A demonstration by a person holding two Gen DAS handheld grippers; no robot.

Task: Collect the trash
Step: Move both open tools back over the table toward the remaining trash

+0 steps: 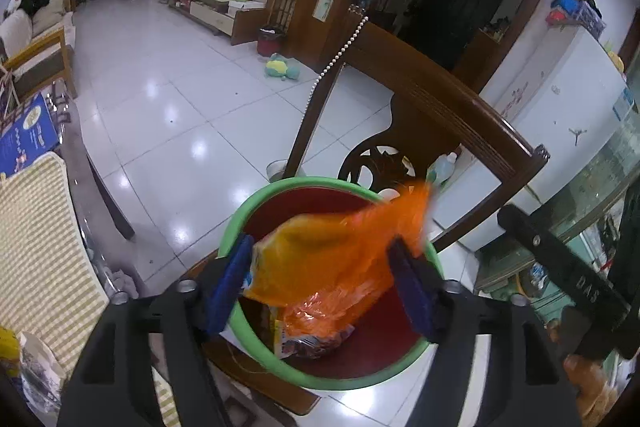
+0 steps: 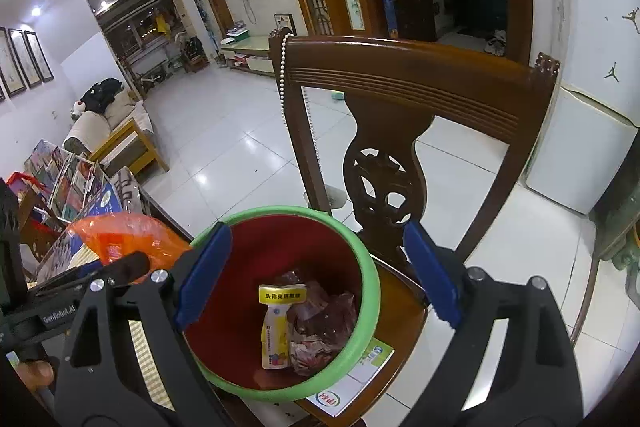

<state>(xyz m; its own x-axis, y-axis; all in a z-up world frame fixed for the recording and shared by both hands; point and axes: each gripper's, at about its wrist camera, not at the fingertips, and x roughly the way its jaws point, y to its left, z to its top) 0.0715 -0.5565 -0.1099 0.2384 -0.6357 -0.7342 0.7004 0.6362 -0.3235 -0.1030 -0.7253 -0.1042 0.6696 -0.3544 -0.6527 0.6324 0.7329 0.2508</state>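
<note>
A bin with a green rim (image 1: 280, 185) (image 2: 280, 213) and red inside stands on a wooden chair (image 2: 400, 79). My left gripper (image 1: 320, 241) hovers over it with jaws apart. A blurred orange plastic bag (image 1: 332, 251) (image 2: 120, 235) sits loosely between its blue pads (image 1: 230, 287). My right gripper (image 2: 316, 229) is open and empty above the bin's mouth. At the bottom lie a yellow-white pouch (image 2: 276, 323) and a crumpled dark wrapper (image 2: 320, 327).
A table with a striped cloth (image 1: 40, 247) and a blue book (image 1: 28, 135) lies to the left. A bead string (image 2: 284, 75) hangs from the chair back. A leaflet (image 2: 360, 375) lies on the seat. A white fridge (image 2: 580, 147) stands at the right.
</note>
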